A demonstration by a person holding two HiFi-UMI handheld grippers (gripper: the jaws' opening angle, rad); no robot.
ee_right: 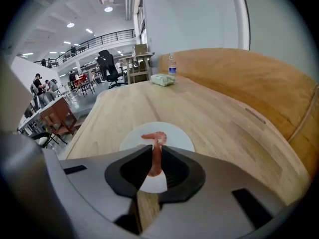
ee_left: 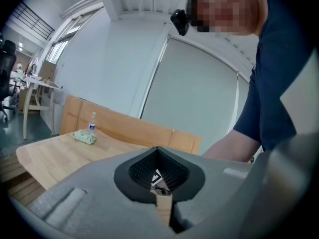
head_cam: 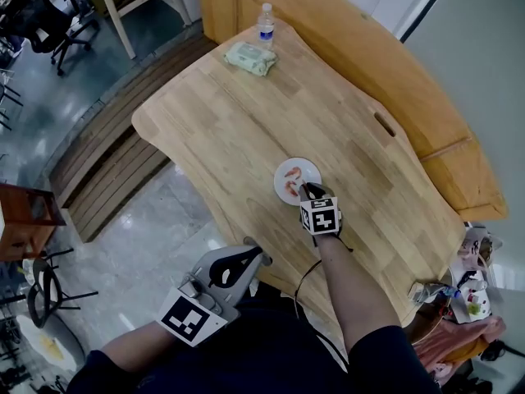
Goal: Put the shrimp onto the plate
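Steeply tilted downward at the end of an outstretched forearm, the right gripper [ee_right: 156,148] pinches a shrimp [ee_right: 155,137] in narrow jaws over the white plate [ee_right: 178,136]. At the plate's seven o'clock, the left gripper [head_cam: 256,257] hangs near level, jaws together and empty.

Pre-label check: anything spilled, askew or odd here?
Nothing stands out. The plate sits flat on the table, the right claw holds a shrimp over it, and the bottle stands upright at the far end.
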